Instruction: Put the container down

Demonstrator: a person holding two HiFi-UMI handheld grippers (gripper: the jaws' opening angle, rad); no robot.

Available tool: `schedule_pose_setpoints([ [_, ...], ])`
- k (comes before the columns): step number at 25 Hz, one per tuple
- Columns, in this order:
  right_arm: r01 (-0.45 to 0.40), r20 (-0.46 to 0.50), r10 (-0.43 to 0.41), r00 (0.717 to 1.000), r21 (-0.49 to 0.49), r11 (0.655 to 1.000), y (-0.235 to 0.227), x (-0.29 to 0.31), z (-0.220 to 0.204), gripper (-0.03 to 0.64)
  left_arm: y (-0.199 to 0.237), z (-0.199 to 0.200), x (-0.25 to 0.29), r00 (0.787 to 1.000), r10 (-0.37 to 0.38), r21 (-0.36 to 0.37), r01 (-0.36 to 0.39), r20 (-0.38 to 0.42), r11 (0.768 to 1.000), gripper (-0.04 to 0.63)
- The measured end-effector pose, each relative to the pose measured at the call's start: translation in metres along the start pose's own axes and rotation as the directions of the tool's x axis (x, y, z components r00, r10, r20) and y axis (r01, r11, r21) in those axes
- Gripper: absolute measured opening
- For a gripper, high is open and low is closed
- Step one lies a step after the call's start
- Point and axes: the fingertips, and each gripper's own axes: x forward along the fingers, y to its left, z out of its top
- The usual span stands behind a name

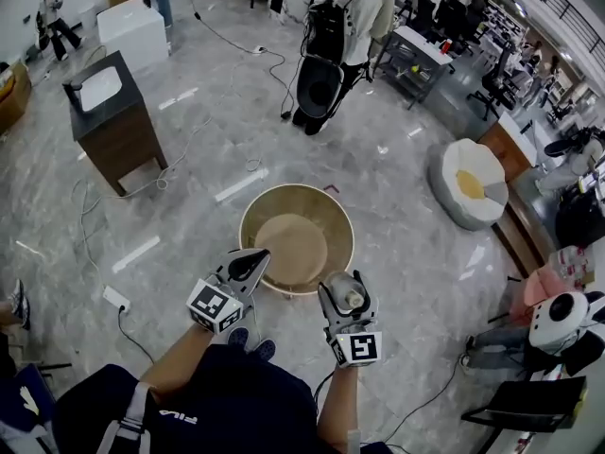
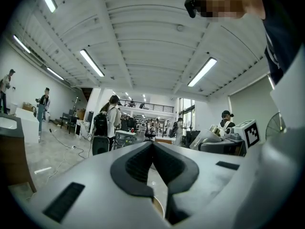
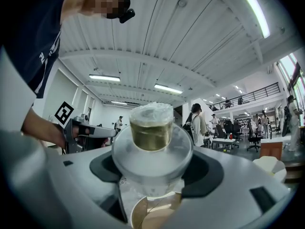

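The right tool (image 3: 153, 173) is clamping a clear container (image 3: 151, 130). Its dark pads (image 3: 206, 174) are pressing on the wide body from both sides, and the gold-coloured neck and pale cap are standing out past the jaws. In the head view the same tool (image 1: 348, 297) is carrying the container (image 1: 353, 299) in the air, just at the near rim of a round beige tub (image 1: 296, 189) that is sitting on the floor (image 1: 406, 253). Part of the tub (image 3: 151, 216) is also showing below the container, through the gap between the jaws.

The left tool (image 2: 157, 175) is keeping its jaws together with nothing between them. In the head view it (image 1: 253, 265) is hanging beside the tub's near left rim, apart from the right tool.

Farther out, a dark wooden cabinet (image 1: 118, 126) with a white basin on top is standing to the left, cables (image 1: 90, 220) are trailing over the floor, and a person with a backpack (image 1: 333, 28) is standing beyond the tub.
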Motion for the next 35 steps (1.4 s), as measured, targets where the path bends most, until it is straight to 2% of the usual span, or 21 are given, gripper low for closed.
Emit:
schedule_pose_setpoints([
  [10, -0.027, 0.002, 0.027, 1.000, 0.065, 0.997, 0.002, -0.014, -0.019, 0.344, -0.011, -0.019, -0.028, 0.996, 0.073, -0.007, -0.073, -0.053, 0.997, 0.025],
  [14, -0.034, -0.001, 0.035, 0.999, 0.064, 0.997, -0.005, -0.004, -0.021, 0.344, -0.001, -0.016, -0.016, 0.995, 0.084, -0.007, -0.084, -0.047, 0.996, 0.025],
  [21, 0.006, -0.008, -0.005, 1.000, 0.045, 0.999, -0.032, 0.029, -0.013, 0.344, 0.041, 0.007, 0.025, 0.997, 0.081, 0.030, -0.080, -0.008, 0.996, 0.025],
  [31, 0.071, 0.003, -0.072, 0.997, 0.015, 0.997, -0.076, 0.126, 0.002, 0.344, 0.122, 0.034, 0.113, 0.999, -0.007, 0.038, 0.006, 0.036, 0.999, 0.025],
  [35, 0.111, 0.005, -0.111, 0.994, 0.018, 0.994, -0.090, 0.152, 0.006, 0.344, 0.140, 0.042, 0.138, 0.998, -0.058, 0.045, 0.056, 0.039, 0.997, 0.025],
])
